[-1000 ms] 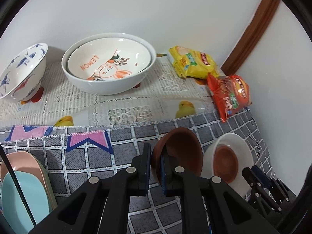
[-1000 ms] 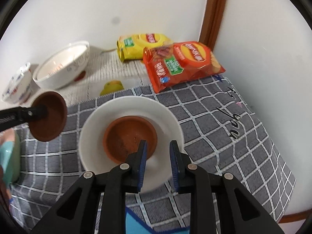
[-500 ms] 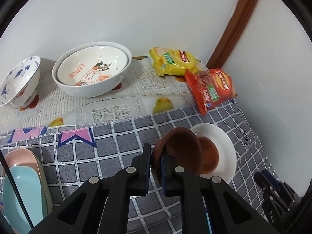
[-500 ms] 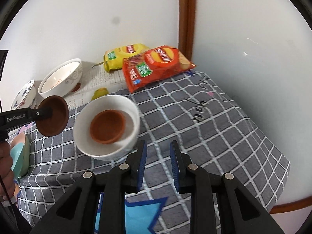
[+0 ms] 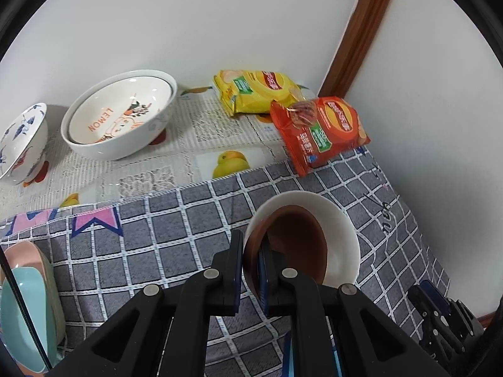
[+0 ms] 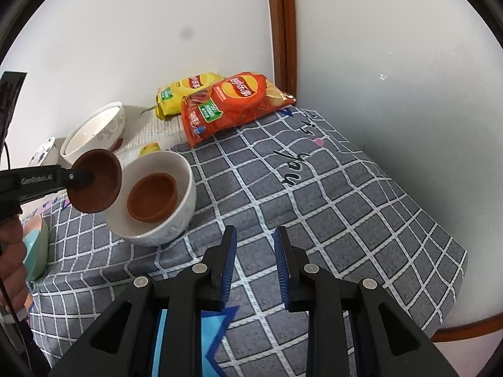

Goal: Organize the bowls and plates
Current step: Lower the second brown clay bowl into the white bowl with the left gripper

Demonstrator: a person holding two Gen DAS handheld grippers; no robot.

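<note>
My left gripper [image 5: 251, 245] is shut on the rim of a small brown bowl [image 5: 295, 245] and holds it tilted just above the left edge of a white bowl [image 5: 342, 238]. In the right wrist view the held brown bowl [image 6: 100, 185] hangs beside the white bowl [image 6: 179, 201], which has a second brown bowl [image 6: 152, 196] resting inside it. My right gripper [image 6: 254, 242] is open and empty, low over the grey checked cloth [image 6: 314, 207] in front of the white bowl.
Two nested white bowls with a LEMON print [image 5: 122, 116] and a blue-patterned bowl [image 5: 22, 144] stand at the back left. Yellow [image 5: 254, 94] and red [image 5: 320, 128] chip bags lie in the back corner. Pink and teal plates [image 5: 25, 308] sit at the left edge. Walls close in behind and to the right.
My left gripper has carried the brown bowl rightward until it overlaps the white bowl. My right gripper has drawn back from the white bowl, which now looks farther off.
</note>
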